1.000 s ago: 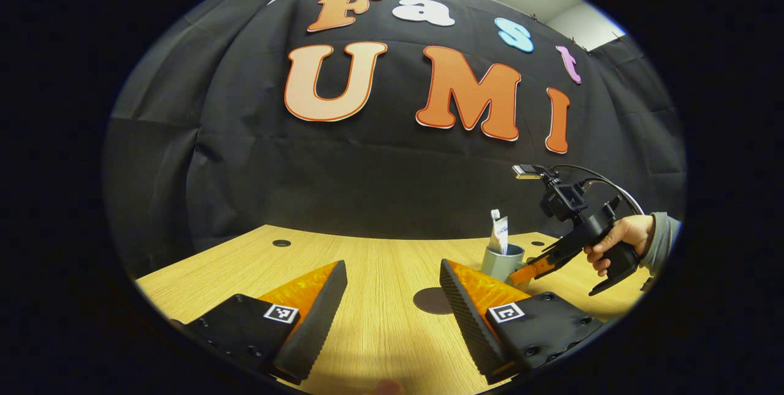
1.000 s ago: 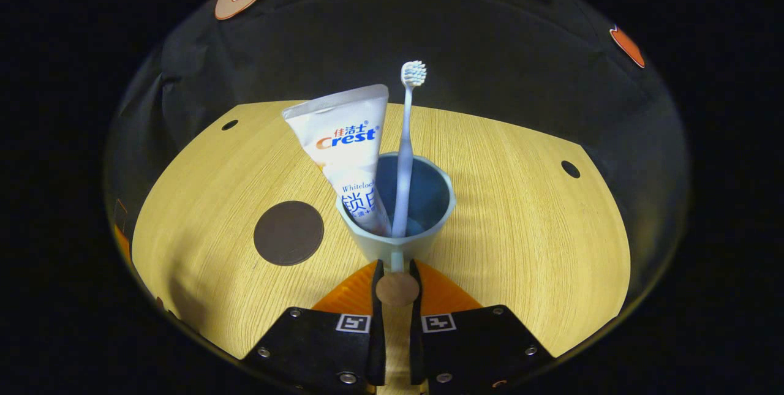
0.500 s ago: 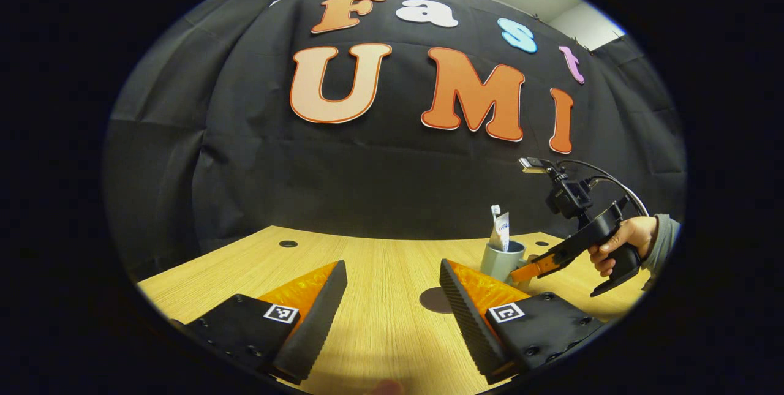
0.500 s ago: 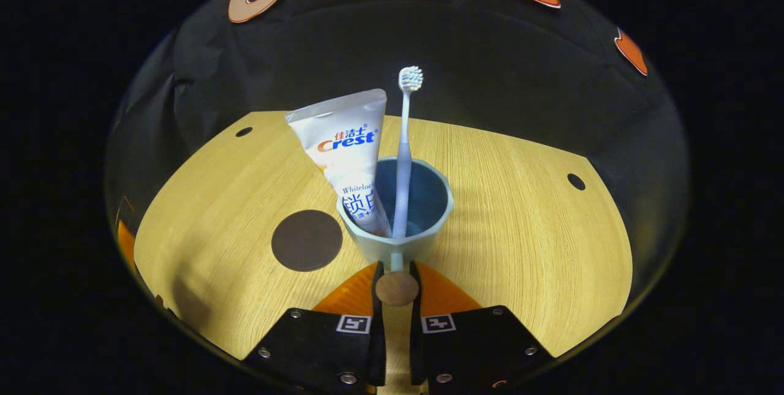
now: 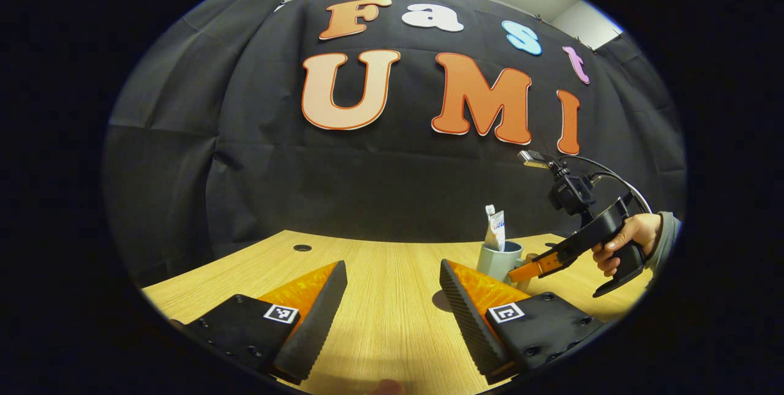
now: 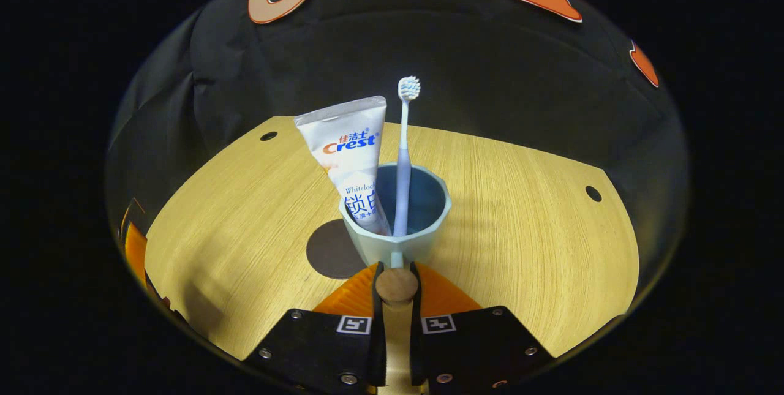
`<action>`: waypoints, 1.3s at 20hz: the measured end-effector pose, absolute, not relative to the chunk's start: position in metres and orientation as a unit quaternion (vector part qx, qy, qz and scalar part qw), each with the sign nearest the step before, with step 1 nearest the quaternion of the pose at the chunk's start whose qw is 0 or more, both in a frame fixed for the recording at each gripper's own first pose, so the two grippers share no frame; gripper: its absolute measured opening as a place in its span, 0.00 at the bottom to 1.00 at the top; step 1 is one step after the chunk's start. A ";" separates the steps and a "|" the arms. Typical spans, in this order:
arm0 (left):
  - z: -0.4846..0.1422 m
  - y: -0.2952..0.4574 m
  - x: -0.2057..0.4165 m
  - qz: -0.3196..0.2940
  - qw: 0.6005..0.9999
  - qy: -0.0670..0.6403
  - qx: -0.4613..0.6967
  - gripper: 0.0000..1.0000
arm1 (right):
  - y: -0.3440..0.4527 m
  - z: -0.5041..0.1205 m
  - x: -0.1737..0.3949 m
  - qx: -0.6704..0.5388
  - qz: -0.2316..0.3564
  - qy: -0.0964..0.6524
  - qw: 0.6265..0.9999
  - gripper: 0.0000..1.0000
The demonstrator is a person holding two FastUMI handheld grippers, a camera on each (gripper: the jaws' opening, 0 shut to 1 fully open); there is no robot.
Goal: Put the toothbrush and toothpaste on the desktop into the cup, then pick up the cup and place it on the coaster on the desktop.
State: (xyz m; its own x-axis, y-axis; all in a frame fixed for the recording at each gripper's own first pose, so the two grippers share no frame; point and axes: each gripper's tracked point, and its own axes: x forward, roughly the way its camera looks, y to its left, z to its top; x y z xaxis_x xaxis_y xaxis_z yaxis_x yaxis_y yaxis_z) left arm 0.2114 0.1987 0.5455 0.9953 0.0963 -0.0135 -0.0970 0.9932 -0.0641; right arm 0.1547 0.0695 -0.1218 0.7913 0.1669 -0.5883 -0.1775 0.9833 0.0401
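Observation:
A pale blue cup [image 6: 429, 247] holds a white toothpaste tube [image 6: 352, 162] and a light blue toothbrush [image 6: 402, 156], both standing upright. My right gripper [image 6: 396, 269] is shut on the cup's wooden handle [image 6: 396, 285]. The dark round coaster [image 6: 327, 254] lies just left of the cup, its right part hidden behind the cup. In the left gripper view the cup [image 5: 497, 260] and the right gripper [image 5: 520, 272] are at the right, held by a hand [image 5: 625, 239]. My left gripper [image 5: 392, 267] is open above the desk, holding nothing, and its right finger covers most of the coaster [image 5: 440, 300].
The wooden desk [image 6: 520, 211] has small round cable holes [image 6: 592, 193] near its far corners. The black cloth wall stands close behind the desk's far edge. A grey sleeve [image 5: 664, 239] shows at the right.
The right gripper has carried the cup leftward, and the cup now overlaps the coaster's right edge. The left gripper stays open and has barely shifted.

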 end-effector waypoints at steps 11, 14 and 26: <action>0.531 0.213 0.209 0.058 0.997 0.024 -0.053 0.97 | 0.061 -0.119 0.150 -0.035 0.102 0.300 0.948 0.15; 0.528 0.213 0.209 0.057 0.997 0.027 -0.055 0.97 | 0.062 -0.122 0.149 -0.042 0.107 0.311 0.944 0.16; 0.522 0.215 0.206 0.059 0.995 0.033 -0.067 0.97 | 0.060 -0.130 0.156 -0.020 0.108 0.378 0.919 0.27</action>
State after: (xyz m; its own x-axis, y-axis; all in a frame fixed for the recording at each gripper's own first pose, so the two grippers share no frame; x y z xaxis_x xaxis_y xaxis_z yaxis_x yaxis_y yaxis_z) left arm 0.2061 0.2154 0.5220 0.9908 0.1130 -0.0740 -0.1219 0.9842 -0.1286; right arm 0.1561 0.0597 -0.1298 0.6909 0.1826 -0.6995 -0.2128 0.9761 0.0446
